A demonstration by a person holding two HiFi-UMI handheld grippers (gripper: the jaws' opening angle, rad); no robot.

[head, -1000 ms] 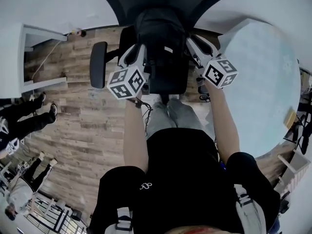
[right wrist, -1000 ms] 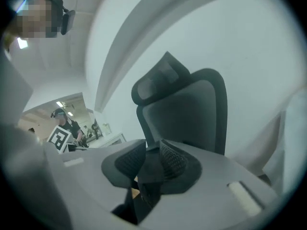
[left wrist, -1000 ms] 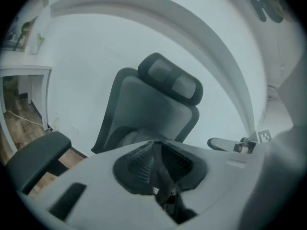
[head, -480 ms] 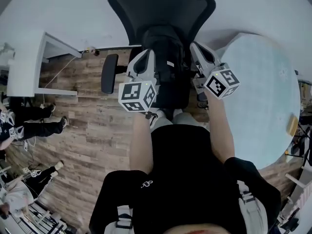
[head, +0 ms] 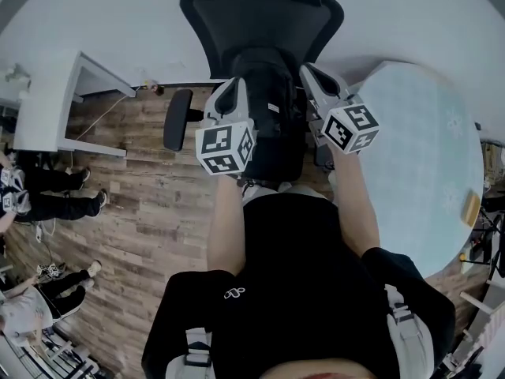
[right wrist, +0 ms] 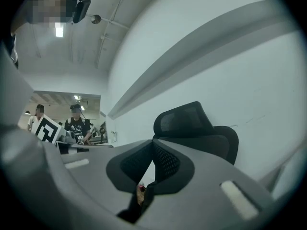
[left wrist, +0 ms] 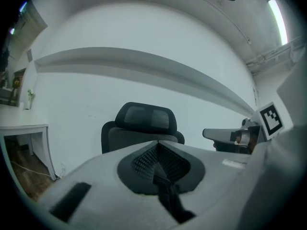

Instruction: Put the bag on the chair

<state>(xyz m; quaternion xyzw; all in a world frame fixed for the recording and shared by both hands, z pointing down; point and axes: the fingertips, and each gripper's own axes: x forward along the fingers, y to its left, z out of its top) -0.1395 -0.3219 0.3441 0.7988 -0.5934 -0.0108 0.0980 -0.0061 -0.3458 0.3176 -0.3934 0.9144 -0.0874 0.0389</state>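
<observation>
A black bag (head: 272,109) stands upright in front of the black mesh chair (head: 260,14), over its seat. My left gripper (head: 235,93) is against the bag's left side and my right gripper (head: 312,76) against its right side. In the left gripper view the left gripper (left wrist: 157,145) is shut, with a black strap (left wrist: 168,200) of the bag pinched low between the pads. In the right gripper view the right gripper (right wrist: 153,143) is also shut, with a dark piece of the bag (right wrist: 141,200) caught between its pads. The chair's headrest (left wrist: 144,121) rises beyond both.
A round pale table (head: 426,156) stands close on the right. A white desk (head: 47,109) is at the left, with people (head: 47,192) standing on the wooden floor (head: 142,212). The chair's armrest (head: 177,119) juts out left. A white wall is behind the chair.
Both grippers have come in closer to the bag's sides. More of the chair back now shows above the bag.
</observation>
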